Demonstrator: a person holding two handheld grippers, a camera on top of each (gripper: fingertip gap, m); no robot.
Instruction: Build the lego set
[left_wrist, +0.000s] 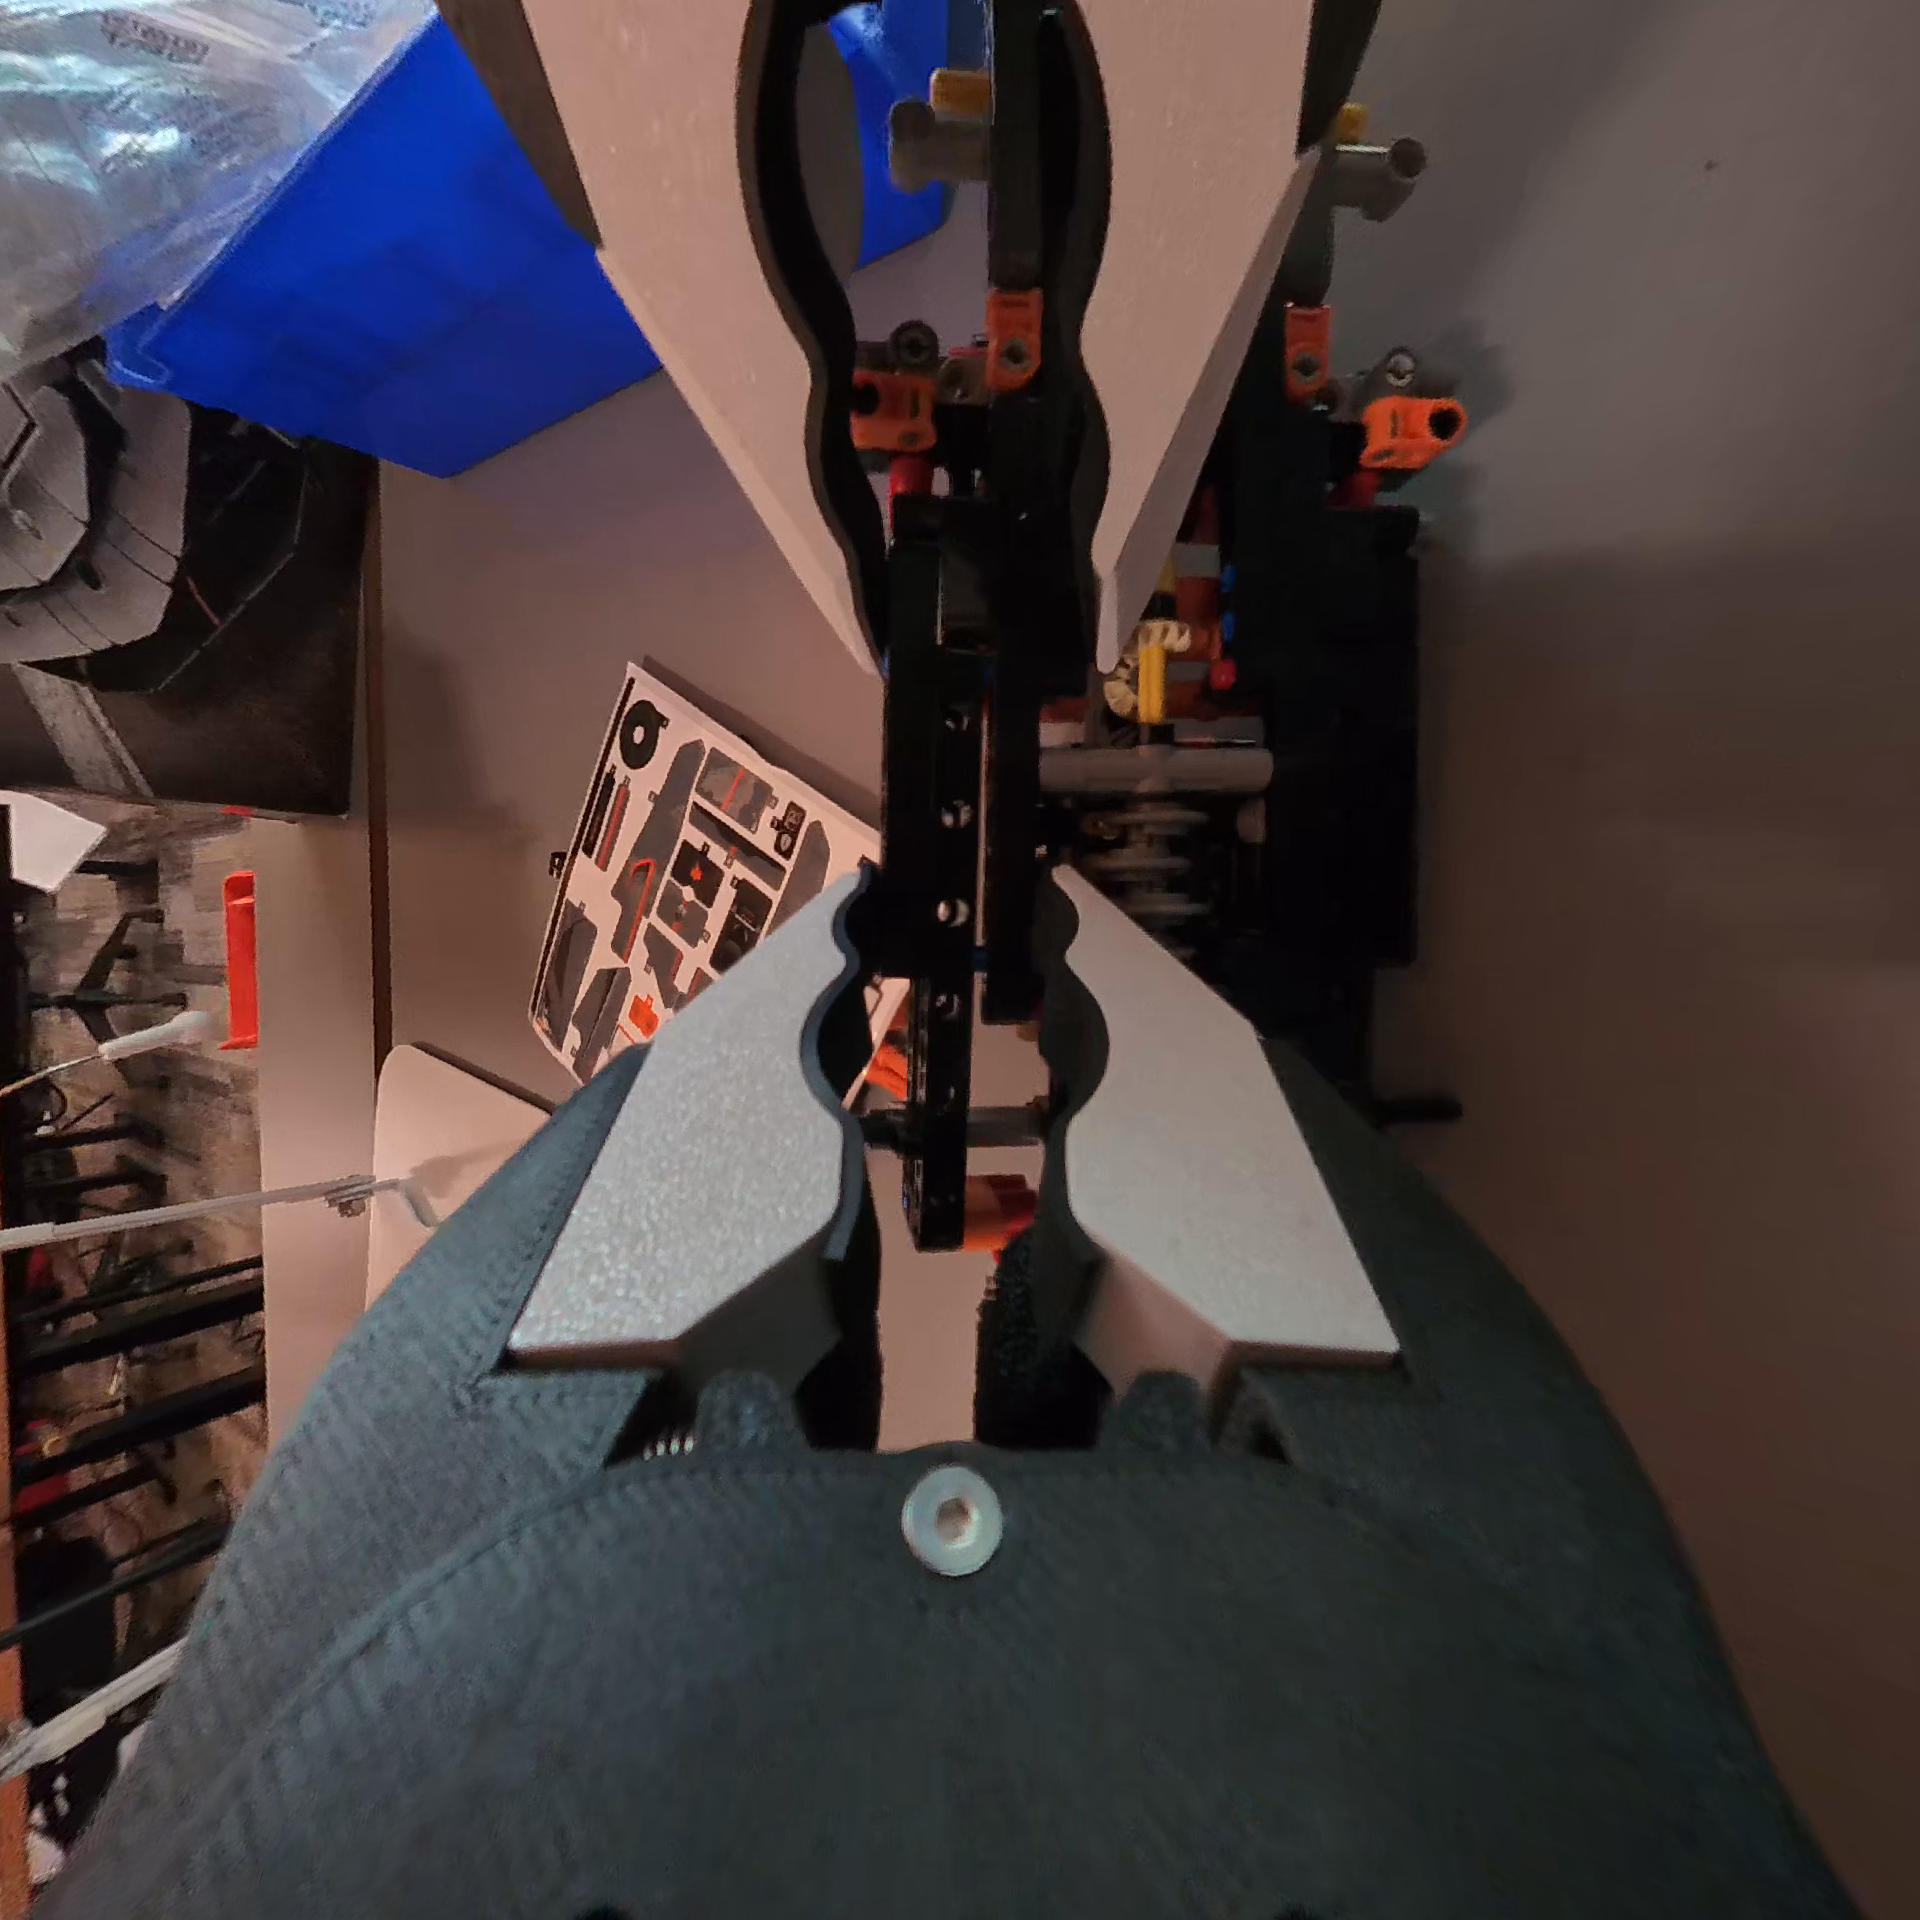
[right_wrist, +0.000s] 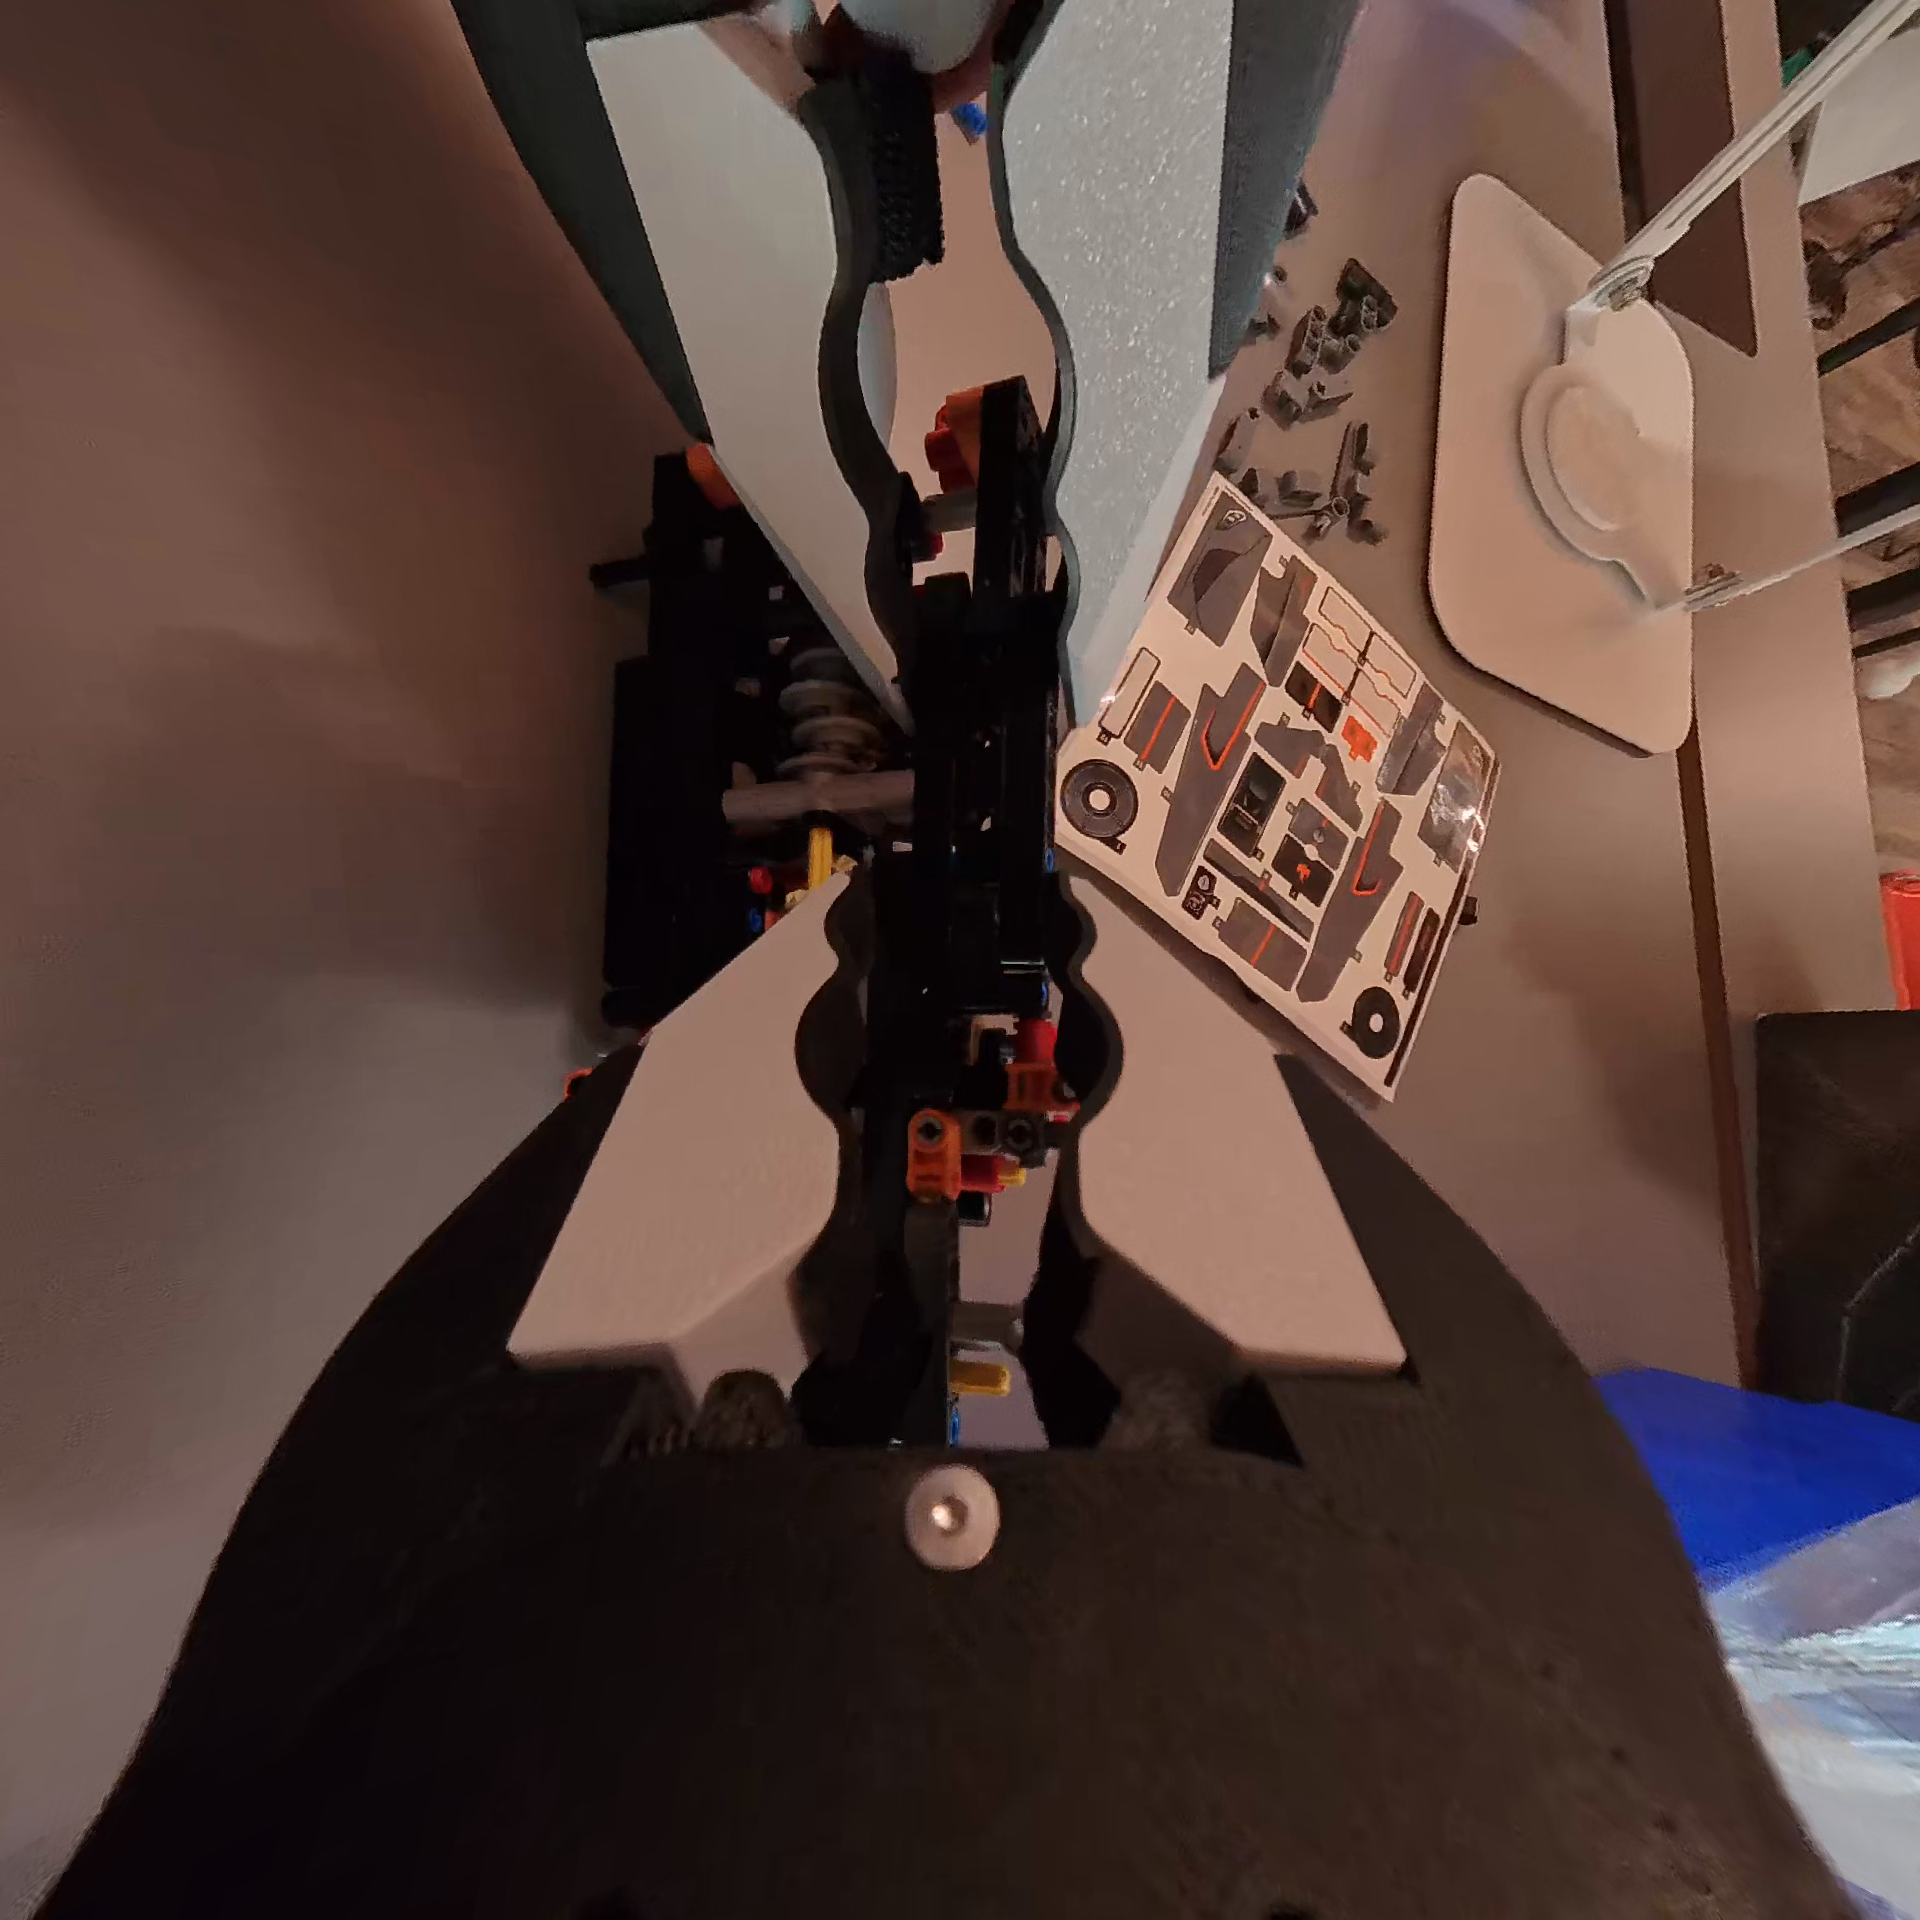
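Note:
A partly built black Lego chassis (left_wrist: 1340, 727) with a grey spring, orange connectors and a yellow pin lies on the grey table; in the right wrist view it is at the left (right_wrist: 665, 748). Its black side beam section (left_wrist: 940, 831) stands out towards me. My left gripper (left_wrist: 961, 904) is shut on the near end of this beam. My right gripper (left_wrist: 992, 665) comes in from the top of the left wrist view and is shut on the far end. In the right wrist view my right gripper (right_wrist: 956, 894) clamps the beam (right_wrist: 966, 779), and the left gripper (right_wrist: 982, 707) faces it from above.
A sticker sheet (left_wrist: 686, 862) (right_wrist: 1288, 790) lies beside the model. A blue bin (left_wrist: 384, 301) (right_wrist: 1766, 1455) and a plastic bag (left_wrist: 135, 135) stand nearby. A white lamp base (right_wrist: 1558, 499) and loose grey pieces (right_wrist: 1320, 395) lie beyond the sheet. The dark set box (left_wrist: 187, 623) sits at the table edge. My two grippers' fingertips are within a few centimetres of each other.

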